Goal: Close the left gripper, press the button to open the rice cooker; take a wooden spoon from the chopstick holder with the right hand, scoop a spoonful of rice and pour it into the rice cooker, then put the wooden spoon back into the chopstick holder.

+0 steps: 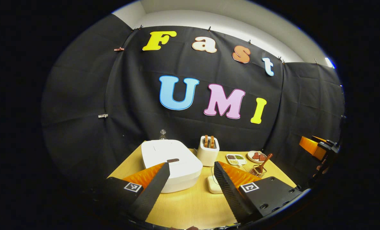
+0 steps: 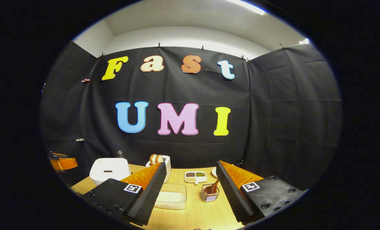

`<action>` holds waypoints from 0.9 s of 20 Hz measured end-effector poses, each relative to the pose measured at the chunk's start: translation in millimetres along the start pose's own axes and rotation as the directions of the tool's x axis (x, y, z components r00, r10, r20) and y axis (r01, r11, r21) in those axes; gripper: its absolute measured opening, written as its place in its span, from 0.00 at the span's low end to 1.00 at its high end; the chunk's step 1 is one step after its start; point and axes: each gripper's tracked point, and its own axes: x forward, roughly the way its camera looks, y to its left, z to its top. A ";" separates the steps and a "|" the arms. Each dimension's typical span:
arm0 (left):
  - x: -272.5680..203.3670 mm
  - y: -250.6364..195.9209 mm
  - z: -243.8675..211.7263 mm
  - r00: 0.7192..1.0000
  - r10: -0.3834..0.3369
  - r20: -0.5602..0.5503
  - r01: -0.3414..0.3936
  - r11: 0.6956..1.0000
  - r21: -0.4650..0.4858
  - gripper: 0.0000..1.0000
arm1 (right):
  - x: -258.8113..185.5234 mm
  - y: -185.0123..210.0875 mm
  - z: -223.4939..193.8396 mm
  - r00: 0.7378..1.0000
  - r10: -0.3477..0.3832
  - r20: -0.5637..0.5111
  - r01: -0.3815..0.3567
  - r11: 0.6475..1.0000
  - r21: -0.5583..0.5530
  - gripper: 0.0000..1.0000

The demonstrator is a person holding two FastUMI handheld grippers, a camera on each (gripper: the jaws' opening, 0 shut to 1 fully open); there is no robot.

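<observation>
The white rice cooker [image 1: 177, 171] sits lid down on the wooden table, with a dark button [image 1: 173, 160] on its front edge. My left gripper [image 1: 191, 166] hovers open just before it, nothing between the fingers. A wooden spoon [image 1: 264, 163] stands in the wire chopstick holder [image 1: 258, 172] at the right. In the right gripper view the cooker [image 2: 109, 170] is far left, and the spoon [image 2: 213, 187] leans in the holder [image 2: 209, 195] straight ahead. My right gripper [image 2: 191, 165] is open and empty, held back above the table's near edge. The contents of a white rectangular container [image 2: 171, 196] are unclear.
A white toaster [image 1: 208, 150] with bread stands behind the cooker. A divided dish of grains [image 1: 236, 158] and a small plate [image 1: 257, 156] lie at the back right. The other gripper [image 1: 316, 147] is held off the table's right side, and the left one [image 2: 61, 162] is at the far left.
</observation>
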 end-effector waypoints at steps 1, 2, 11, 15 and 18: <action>7.1 4.0 0.3 1.000 0.012 -0.004 -0.012 1.000 0.004 0.96 | 3.3 -0.9 -1.9 1.000 0.003 -0.005 -0.002 1.000 0.007 0.98; 15.8 10.8 3.0 0.999 0.033 -0.012 -0.032 0.999 0.007 0.96 | 6.4 -4.0 -5.0 1.000 0.003 -0.012 -0.003 1.000 0.010 0.98; 98.6 37.6 11.4 0.993 0.073 -0.089 -0.071 0.997 0.027 0.62 | 46.6 -41.4 -27.1 0.998 -0.002 -0.058 0.004 0.999 0.040 0.98; 135.7 44.5 -5.6 0.986 0.060 -0.156 -0.059 0.998 0.013 0.36 | 58.6 -55.1 -40.8 0.996 -0.003 -0.089 0.008 0.999 0.050 0.98; 160.6 49.9 -14.7 0.985 0.049 -0.166 -0.053 0.998 -0.018 0.16 | 64.4 -65.7 -47.5 0.994 -0.006 -0.105 0.011 0.999 0.050 0.98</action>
